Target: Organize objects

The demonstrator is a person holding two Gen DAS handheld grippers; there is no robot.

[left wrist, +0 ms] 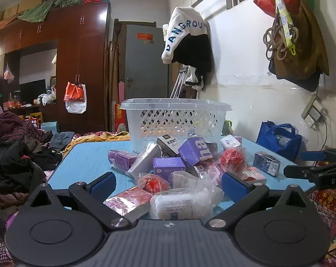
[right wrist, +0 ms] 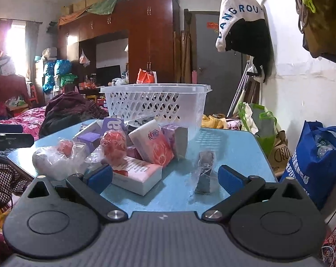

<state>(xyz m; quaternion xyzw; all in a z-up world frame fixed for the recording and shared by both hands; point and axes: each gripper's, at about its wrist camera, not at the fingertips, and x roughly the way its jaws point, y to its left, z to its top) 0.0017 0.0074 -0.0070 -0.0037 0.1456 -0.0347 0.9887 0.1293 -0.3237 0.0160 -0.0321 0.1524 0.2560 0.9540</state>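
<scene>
Hovering at the near edge of the blue table, both claws stand spread wide and pinch nothing, so the sorting looks barely begun. Between the tips of the left gripper lies a white wrapped pack, with a pink packet beside it. In front of the right gripper sit a white box with red print and, set apart to its right, a small dark wrapped item standing alone.

Beyond these the pile heaps up: purple boxes, a red ball in film, a tissue pack, a carton marked KENT. Behind the pile, touching or nearly touching it, stands the white lattice basket, probably the goal.

A likely next move is closing on one loose piece at the near edge and lifting it over the basket rim; the lone dark item seems easiest, since crinkly film elsewhere may slip or drag neighbours.

The basket floor is hidden, so whether it holds anything is unclear. Lower layers of the pile are covered, and glare on the wrappers blurs most labels.
</scene>
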